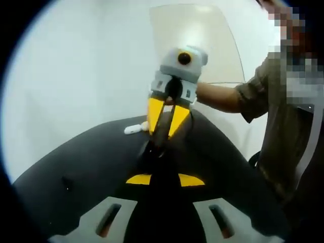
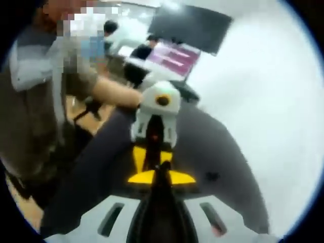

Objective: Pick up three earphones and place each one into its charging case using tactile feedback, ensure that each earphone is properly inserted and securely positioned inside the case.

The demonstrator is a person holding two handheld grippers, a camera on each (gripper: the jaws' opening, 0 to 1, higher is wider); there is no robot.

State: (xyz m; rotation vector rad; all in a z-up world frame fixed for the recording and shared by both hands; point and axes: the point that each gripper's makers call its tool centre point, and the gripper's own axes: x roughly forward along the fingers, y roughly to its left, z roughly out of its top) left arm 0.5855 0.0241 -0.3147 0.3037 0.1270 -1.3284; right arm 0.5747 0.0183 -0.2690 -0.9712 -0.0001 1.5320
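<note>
A small white piece (image 1: 132,129), an earphone or its case, lies on the dark table (image 1: 76,167) just left of the two grippers. My left gripper (image 1: 158,148) rises from the bottom of the left gripper view, its black jaws with yellow marks drawn together to a point. My right gripper (image 1: 163,137) faces it tip to tip, yellow jaws converging in a V. In the right gripper view, my right gripper (image 2: 162,168) also comes to a point against the left gripper (image 2: 153,163). Whether anything small is pinched between the tips is hidden.
A person in an olive sleeve (image 1: 273,96) stands at the table's right side. A translucent panel (image 1: 202,40) leans on the white wall. In the right gripper view, a dark monitor (image 2: 192,23), a purple-lit screen (image 2: 174,55) and seated people are far behind.
</note>
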